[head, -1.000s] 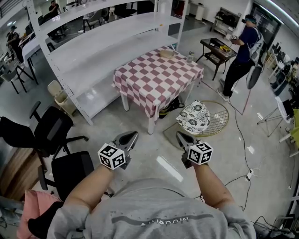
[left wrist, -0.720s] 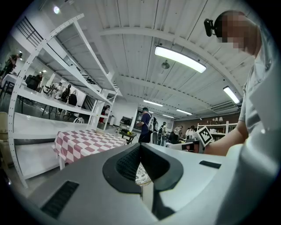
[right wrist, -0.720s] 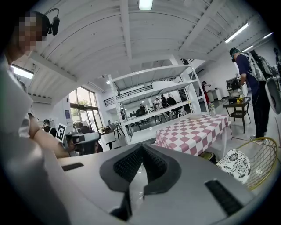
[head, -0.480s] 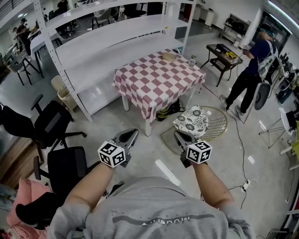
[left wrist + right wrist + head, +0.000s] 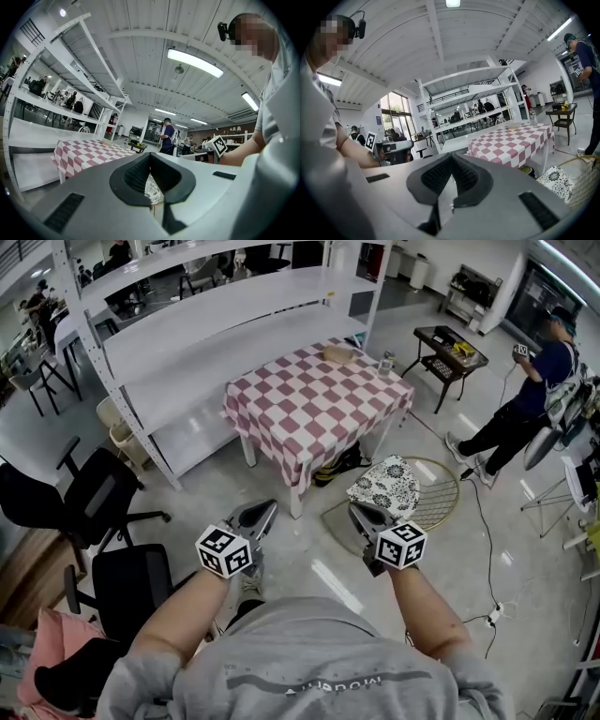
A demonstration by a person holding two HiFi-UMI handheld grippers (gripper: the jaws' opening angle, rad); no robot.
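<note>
We hold the left gripper point(image 5: 262, 513) and the right gripper point(image 5: 359, 514) over the floor, each with its jaws together on nothing. The patterned cushion point(image 5: 384, 486) lies just beyond the right one, on a wire basket point(image 5: 441, 488). The checkered table point(image 5: 314, 404) stands farther off.

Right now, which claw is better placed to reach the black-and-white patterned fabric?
Probably the right claw: in the head view it is beside the patterned fabric; the left claw is farther away. Both are shut, empty.
</note>
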